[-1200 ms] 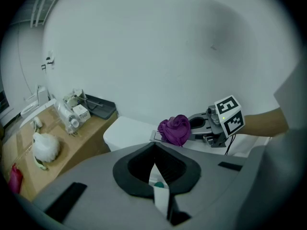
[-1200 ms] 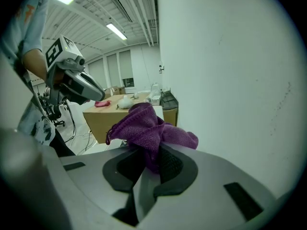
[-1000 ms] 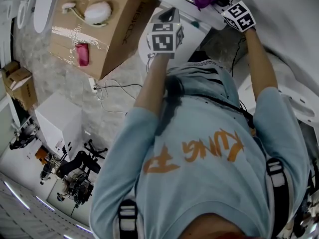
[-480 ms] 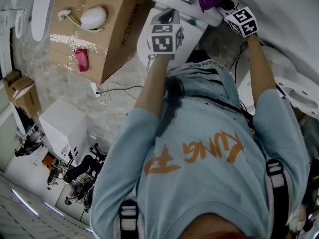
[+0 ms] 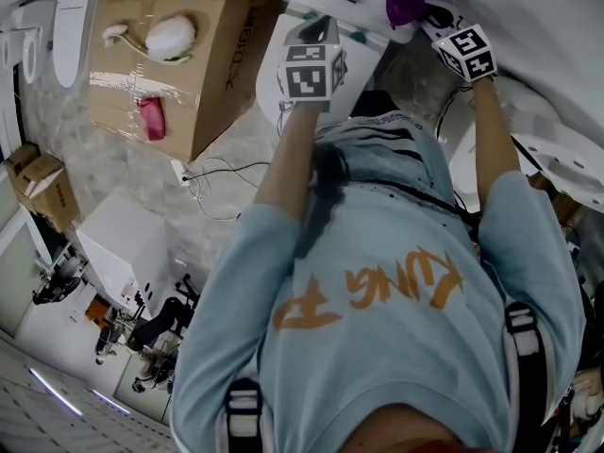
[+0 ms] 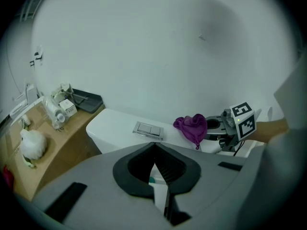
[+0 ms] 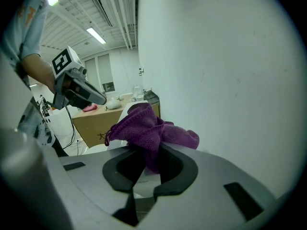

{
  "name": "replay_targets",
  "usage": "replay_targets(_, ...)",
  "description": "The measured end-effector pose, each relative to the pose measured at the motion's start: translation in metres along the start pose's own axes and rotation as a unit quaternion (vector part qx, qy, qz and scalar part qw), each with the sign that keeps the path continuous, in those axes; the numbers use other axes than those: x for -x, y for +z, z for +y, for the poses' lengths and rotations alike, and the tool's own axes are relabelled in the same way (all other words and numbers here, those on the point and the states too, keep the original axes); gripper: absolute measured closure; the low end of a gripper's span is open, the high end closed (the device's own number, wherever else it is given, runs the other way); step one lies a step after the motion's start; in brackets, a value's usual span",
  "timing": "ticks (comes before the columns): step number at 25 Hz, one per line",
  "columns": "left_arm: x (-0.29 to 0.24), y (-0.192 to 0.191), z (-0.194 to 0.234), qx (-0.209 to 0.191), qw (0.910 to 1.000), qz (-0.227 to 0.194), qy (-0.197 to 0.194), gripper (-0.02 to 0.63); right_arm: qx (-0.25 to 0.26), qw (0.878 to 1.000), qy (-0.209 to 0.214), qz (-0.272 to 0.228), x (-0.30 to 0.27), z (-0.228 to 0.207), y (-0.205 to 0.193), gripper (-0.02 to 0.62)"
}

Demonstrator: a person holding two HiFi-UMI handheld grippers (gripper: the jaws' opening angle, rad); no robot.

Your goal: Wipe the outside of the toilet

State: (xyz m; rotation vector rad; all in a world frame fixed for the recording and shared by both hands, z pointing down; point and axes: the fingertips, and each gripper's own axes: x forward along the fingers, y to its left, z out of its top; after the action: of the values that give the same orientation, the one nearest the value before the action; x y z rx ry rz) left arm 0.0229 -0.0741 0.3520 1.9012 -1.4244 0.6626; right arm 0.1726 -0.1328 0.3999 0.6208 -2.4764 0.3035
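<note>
Item: toilet, white, standing against a white wall. The tank lid carries a chrome two-button flush plate near its middle.

Item: cloth, purple, knitted and bunched. It is clamped in the right gripper, with most of the fabric bulging out above the jaws and one fold spilling toward the wall. It sits at the right end of the tank lid, well right of the flush plate; whether it presses on the lid cannot be told.

Item: left gripper. Its jaws are together with nothing between them. It is held over the toilet in front of the tank, pointing at the lid and apart from the cloth.

Item: person, seen from above in the head view, wearing a pale blue shirt with orange print; both arms reach forward.

Item: cardboard box, left of the toilet. On its top lie a white puff and a pink object.

Item: cables, on the floor beside the box.
</note>
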Motion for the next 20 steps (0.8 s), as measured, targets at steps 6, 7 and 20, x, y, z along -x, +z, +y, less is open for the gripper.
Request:
replay_targets(6,0.001,-0.003,0.006,0.008,1.0000,-0.003,0.001,0.583,-0.059,0.998,-0.013,-0.014,0.014,-0.004,-0.011,0.528)
replay_targets(7,0.002,-0.004,0.006,0.009,1.0000,-0.003,0.001,0.583,-0.071,0.997,-0.017,-0.013,0.018,-0.004,-0.013,0.528)
replay_targets(20,0.013,-0.005,0.024,0.033,0.9991,-0.020,0.015,0.583,-0.107,0.991,0.004,-0.082,0.033,0.006,0.053,0.526)
